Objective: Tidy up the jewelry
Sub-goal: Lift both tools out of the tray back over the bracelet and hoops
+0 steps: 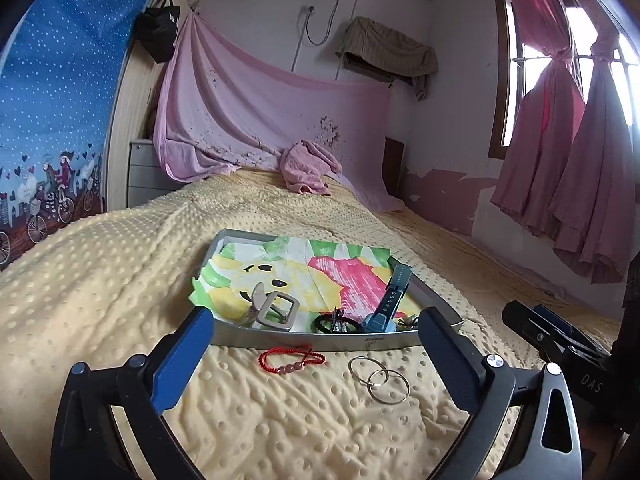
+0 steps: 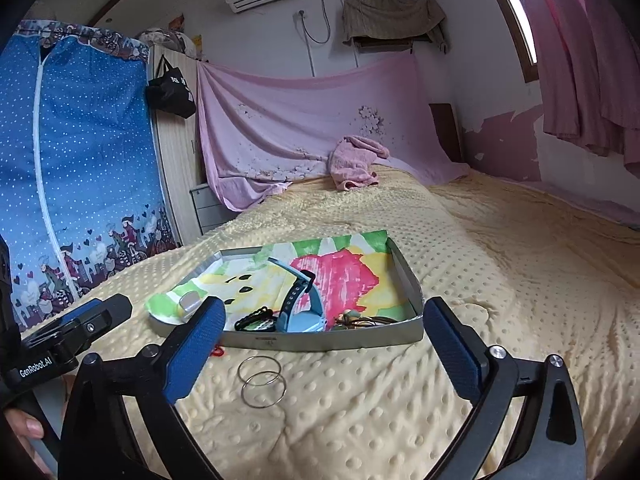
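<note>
You have two silver hoops (image 1: 378, 379) and one red bracelet (image 1: 291, 358) on the bed. One tray (image 1: 320, 341) holds one blue watch (image 1: 386, 308), one buckle (image 1: 277, 311).

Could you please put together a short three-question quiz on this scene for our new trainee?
1. True or false: the red bracelet lies inside the tray.
2. How many metal rings lie on the blanket in front of the tray?
3. Which is in the tray? A) a blue watch B) a spoon C) a phone

Key
1. False: it lies on the blanket, just outside the tray's near wall.
2. Two, overlapping each other.
3. A. It rests on the colourful cloth near a buckle. The left gripper and the right gripper are both open and hold nothing.
</note>
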{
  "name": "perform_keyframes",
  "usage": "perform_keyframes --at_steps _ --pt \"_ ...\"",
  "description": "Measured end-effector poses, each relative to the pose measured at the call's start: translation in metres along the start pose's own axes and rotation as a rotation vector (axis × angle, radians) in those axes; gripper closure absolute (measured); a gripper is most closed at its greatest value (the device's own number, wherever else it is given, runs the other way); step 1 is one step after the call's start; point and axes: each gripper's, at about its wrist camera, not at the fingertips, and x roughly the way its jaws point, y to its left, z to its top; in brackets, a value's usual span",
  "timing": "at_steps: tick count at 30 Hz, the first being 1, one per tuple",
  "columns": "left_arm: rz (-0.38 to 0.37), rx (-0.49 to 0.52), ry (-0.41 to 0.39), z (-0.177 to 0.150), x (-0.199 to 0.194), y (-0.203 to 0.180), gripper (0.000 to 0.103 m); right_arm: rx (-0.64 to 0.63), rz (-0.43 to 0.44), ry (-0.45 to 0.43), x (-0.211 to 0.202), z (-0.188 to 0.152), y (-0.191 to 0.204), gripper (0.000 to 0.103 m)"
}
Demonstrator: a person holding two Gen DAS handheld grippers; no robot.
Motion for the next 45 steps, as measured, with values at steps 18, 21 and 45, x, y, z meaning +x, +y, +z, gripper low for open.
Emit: perform_keyframes --at_steps 18,21,45 --pt "0.092 0.009 -0.005 -0.029 -0.050 0.028 0.000 -0.057 0.009 0.005 -0.054 -0.026 0.029 0.003" --pt "0.112 0.006 0.006 -0.034 -0.054 0.033 0.000 -0.061 0.006 0.021 -0.055 -0.031 0.032 0.003" --pt "0.166 0.001 0.089 -0.030 -0.016 0.044 0.000 -0.120 0.008 0.109 -0.009 -0.030 0.042 0.003"
